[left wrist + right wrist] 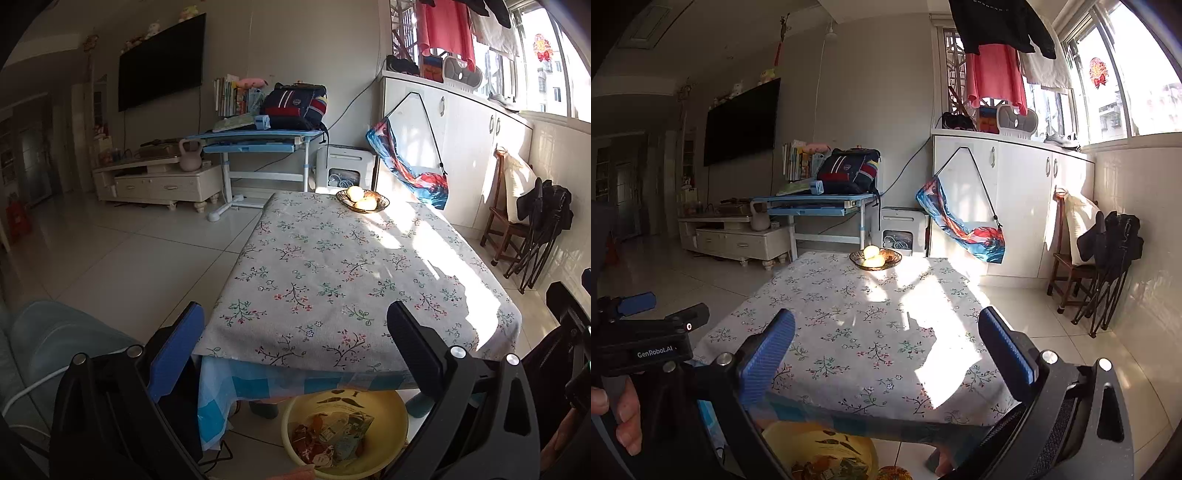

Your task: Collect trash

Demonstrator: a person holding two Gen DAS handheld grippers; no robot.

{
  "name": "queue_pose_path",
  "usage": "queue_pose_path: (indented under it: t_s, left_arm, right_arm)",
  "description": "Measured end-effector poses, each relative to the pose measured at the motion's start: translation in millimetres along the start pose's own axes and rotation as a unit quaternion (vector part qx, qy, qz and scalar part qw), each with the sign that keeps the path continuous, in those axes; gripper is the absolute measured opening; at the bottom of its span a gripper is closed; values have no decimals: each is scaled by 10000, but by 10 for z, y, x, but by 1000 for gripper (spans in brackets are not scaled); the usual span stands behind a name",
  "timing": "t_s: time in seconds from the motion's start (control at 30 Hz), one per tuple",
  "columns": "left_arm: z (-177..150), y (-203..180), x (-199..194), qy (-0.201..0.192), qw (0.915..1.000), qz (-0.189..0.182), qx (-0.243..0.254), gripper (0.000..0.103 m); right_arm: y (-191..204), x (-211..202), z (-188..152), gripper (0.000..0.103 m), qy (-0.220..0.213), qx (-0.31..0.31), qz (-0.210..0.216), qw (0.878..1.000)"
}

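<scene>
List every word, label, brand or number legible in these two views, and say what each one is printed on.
"GenRobot.AI": white lettering on the black body of the left gripper, seen in the right wrist view.
Crumpled printed wrappers in the round yellow plastic basin under the table: print too small to read.
Upright row of books on the blue desk: spines blurred.
Red window ornament: no legible characters.
Nothing else readable.

hard daylight pours in from the windows (1119, 85) on the right, blowing them out to white and laying a glaring patch with sharp-edged shadows across the tablecloth (332, 266). the room's left side stays dim. both fisheye views bend straight lines, with black vignetted corners; focus is fairly crisp.
</scene>
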State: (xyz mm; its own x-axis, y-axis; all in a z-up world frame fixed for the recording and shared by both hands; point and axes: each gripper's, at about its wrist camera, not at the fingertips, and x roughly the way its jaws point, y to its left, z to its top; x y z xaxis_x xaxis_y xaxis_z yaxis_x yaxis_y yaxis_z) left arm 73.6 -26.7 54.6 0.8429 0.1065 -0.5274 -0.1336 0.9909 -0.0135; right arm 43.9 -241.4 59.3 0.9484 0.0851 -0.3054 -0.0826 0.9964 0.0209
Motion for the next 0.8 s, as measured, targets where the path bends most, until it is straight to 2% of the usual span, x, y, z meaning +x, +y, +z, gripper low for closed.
queue_pose_path:
  t_s: [0.5, 0.8]
  left_arm:
    - [-93, 30, -450, -48, 9998, -102, 149, 96]
    - [-112, -29, -423, 15, 9996, -135, 257, 96]
  right_arm:
    - [55, -226, -18, 96, -134, 9, -126, 9998]
    - [74, -161, -81, 96, -6, -25, -150, 9999]
